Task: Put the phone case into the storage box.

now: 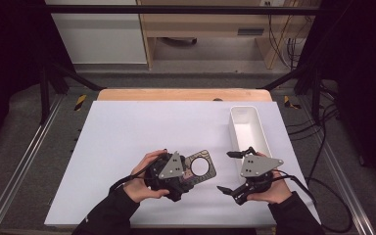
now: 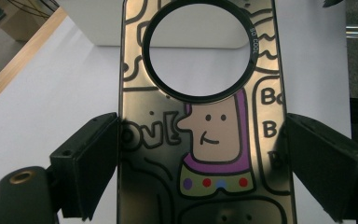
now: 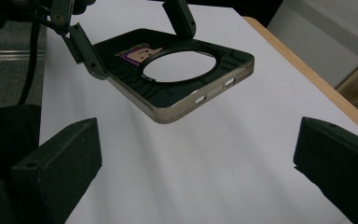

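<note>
Clearly my left claw (image 1: 188, 171) was clamped on the case (image 1: 201, 167) — a dark phone case with a big round camera hole and a cartoon figure printed on it. Each jaw pressed a long edge of it, near the end away from the hole, and the case hung level just above the white bench (image 1: 127, 142), clear of the sheet, its holed end pointing toward my right side. My right claw (image 1: 232, 171) stood wide and held nothing; it sat near the case, jaws aimed at it across a small gap. The white bin (image 1: 247, 129) lay just beyond my right hand (image 1: 269, 188), near the bench's right edge.

I judged the step to be a hand-over, or a carry to the bin. To do it well, I thought I should keep the left grip square on the edges, since the case is thin and slick and a skewed pinch could let it pivot or pop out. If the right claw were to take it, the free holed end was the place to bite, across the rim rather than into the hole, and the left should not let go until that bite was firm.

My left hand (image 1: 144, 178) wrapped its claw from the outer side, forearm angled in from the bottom left — the right hand cupped its claw from below, wrist turned so the jaws pointed leftward.
</note>
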